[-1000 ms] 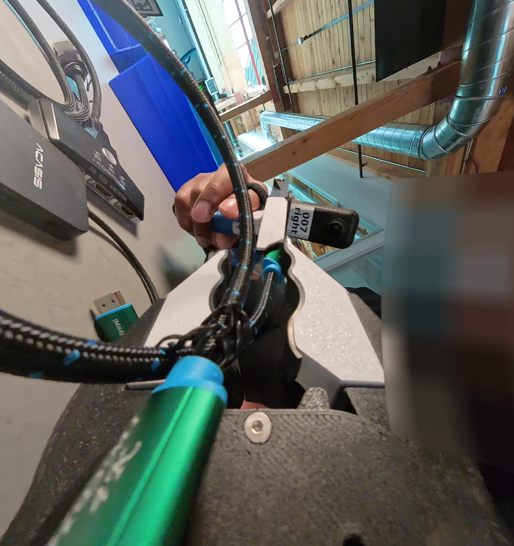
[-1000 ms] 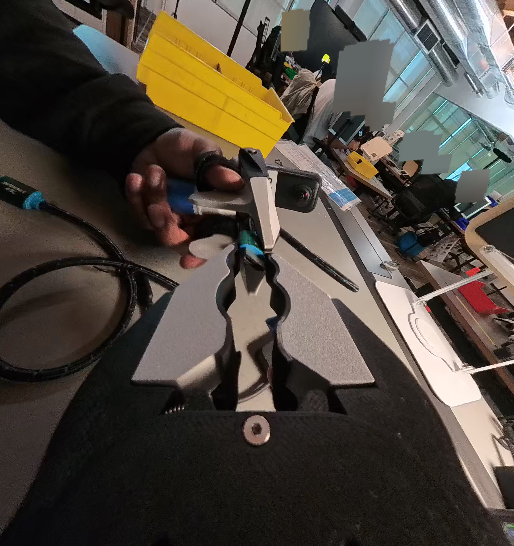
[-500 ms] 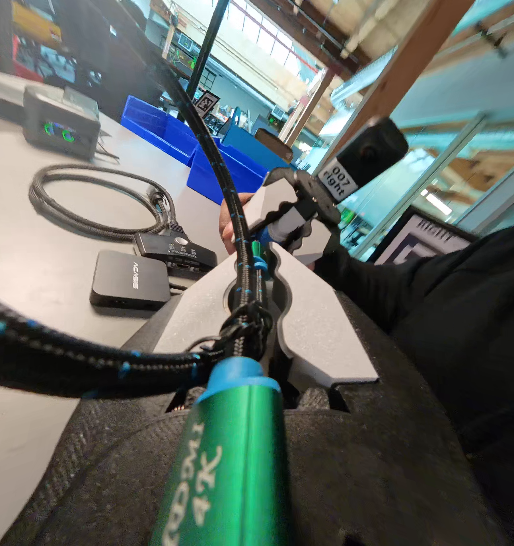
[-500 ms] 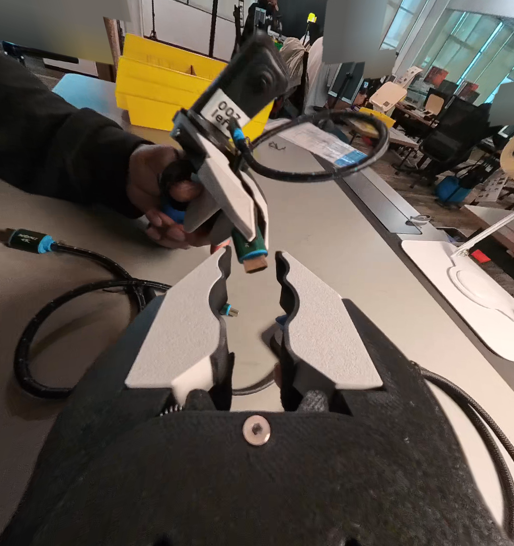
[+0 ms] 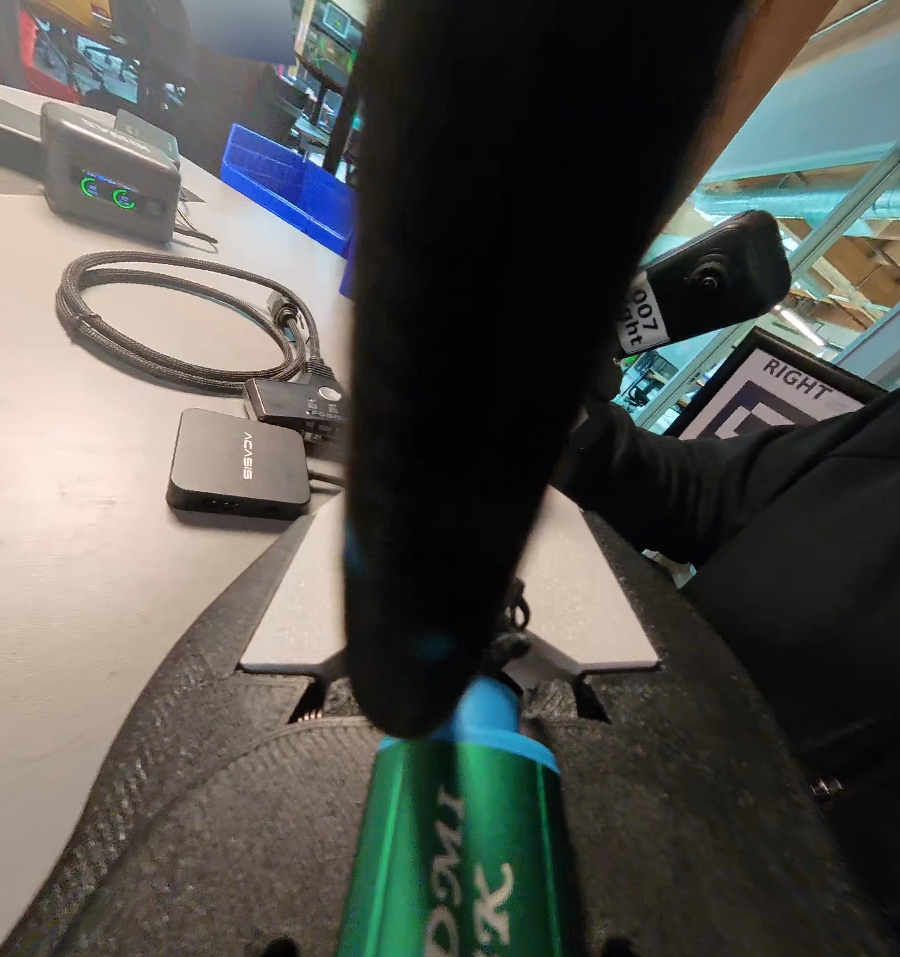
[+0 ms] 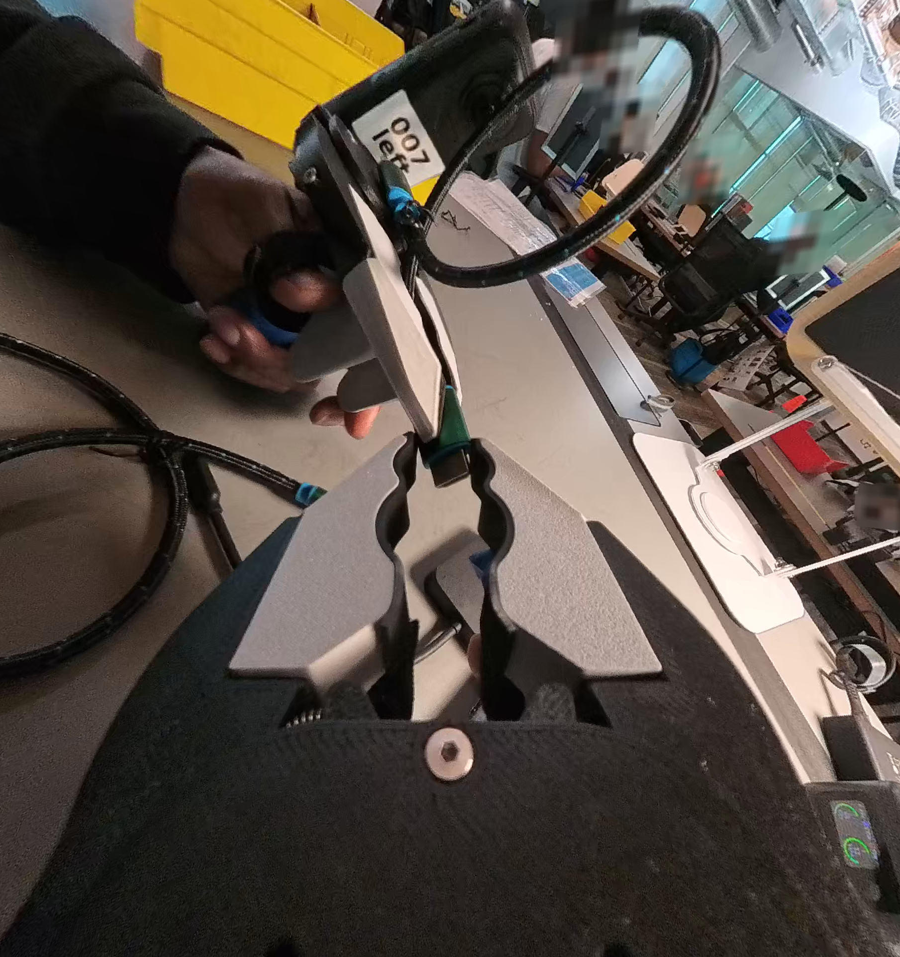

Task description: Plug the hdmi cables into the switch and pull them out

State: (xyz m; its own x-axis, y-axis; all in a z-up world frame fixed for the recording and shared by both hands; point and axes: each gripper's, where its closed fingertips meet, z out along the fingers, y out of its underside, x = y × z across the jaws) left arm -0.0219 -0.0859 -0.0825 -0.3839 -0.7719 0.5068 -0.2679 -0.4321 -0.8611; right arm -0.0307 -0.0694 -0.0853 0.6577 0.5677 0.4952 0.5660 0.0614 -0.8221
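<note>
Switch (image 5: 295,406) is lying on the worktop (image 5: 75,518), to the far left of the left wrist view, just beside a flat black box (image 5: 235,461); ports half hidden, no green plug showing in it.

Left tongs (image 6: 430,414) are coming in from the upper left, clenched on the green HDMI plug (image 6: 455,432). Its braided cable (image 6: 670,171) is looping up and over to the right. This loop is blurring out the middle of the left wrist view, so the grip is being read from the right wrist view only.

Plug's long axis is running steeply downward from the left tongs, with the metal tip pointing into the right tongs (image 6: 444,446). These are standing released, fingers apart, the tip sitting between their fingertips. Contact with either finger: cannot tell.

Judgement: a hand-over is being set up. The right tongs are nearer the tip and need only to clamp across the plug's width. The switch is well apart from both.
</note>
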